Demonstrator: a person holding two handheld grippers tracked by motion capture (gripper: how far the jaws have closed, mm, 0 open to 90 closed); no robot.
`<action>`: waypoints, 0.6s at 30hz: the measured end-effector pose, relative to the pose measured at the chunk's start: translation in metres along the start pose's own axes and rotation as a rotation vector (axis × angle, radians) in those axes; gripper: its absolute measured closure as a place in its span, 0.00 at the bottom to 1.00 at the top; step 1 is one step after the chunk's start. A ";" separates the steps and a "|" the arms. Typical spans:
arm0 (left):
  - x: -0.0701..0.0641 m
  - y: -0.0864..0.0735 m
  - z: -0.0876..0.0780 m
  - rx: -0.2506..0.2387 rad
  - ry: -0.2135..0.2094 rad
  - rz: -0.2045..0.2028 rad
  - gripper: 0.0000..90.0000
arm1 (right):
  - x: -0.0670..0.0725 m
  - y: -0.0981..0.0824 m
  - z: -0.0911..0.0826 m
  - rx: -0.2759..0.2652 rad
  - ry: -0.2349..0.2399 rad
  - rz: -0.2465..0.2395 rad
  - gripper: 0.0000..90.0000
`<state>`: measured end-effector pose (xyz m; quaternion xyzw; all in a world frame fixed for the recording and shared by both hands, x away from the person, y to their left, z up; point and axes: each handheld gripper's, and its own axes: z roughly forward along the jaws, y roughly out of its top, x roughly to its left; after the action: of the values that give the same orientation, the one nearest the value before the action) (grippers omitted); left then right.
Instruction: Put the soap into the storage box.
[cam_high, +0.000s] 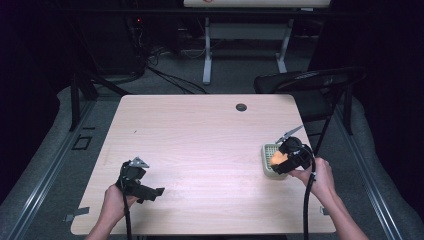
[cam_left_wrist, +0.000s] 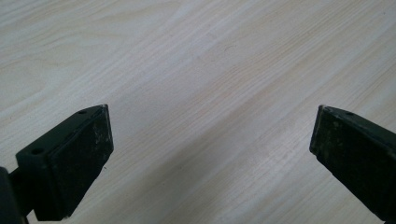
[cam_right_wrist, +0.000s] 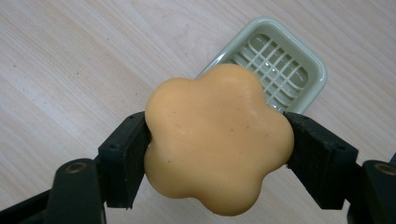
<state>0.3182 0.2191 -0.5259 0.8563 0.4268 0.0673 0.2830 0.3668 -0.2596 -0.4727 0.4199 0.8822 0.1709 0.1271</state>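
Left gripper (cam_high: 145, 186) sits low in the person's left hand (cam_high: 116, 200), forearm coming in from the near edge, jaws spread wide with nothing between the pads. Right gripper (cam_high: 280, 161) is in the right hand (cam_high: 317, 176), jaws clamped tight from both sides, held up a bit.

The table (cam_high: 200, 130) reads as pale wood-grain laminate, smooth, with a soft matt sheen and fine streaks running along it. Near its right edge, the orange flower-shaped soap (cam_right_wrist: 217, 140) looks waxy and smooth, faintly glossy, with a few tiny dark specks. Behind it, the soap dish (cam_right_wrist: 310, 70) is pale green plastic, glossy along the rounded rim, with a moulded grid floor. The right hand-held gripper (cam_right_wrist: 217, 158) shows matt black plastic jaws faced with dull, rubbery-looking pads. On the left hand-held gripper (cam_left_wrist: 212, 149), the same black pads look scuffed and dusty.
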 end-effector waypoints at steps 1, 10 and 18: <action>0.000 0.000 0.000 0.000 -0.001 0.000 0.00 | 0.000 0.001 0.001 -0.004 0.010 0.003 0.29; 0.000 0.000 0.001 0.004 -0.004 -0.003 0.00 | -0.005 0.010 0.008 0.005 0.001 0.001 0.29; 0.000 0.000 0.001 0.006 -0.001 -0.006 0.00 | -0.011 0.016 0.016 0.019 -0.015 0.009 0.29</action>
<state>0.3182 0.2187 -0.5269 0.8560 0.4291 0.0647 0.2811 0.3908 -0.2557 -0.4796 0.4264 0.8809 0.1598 0.1289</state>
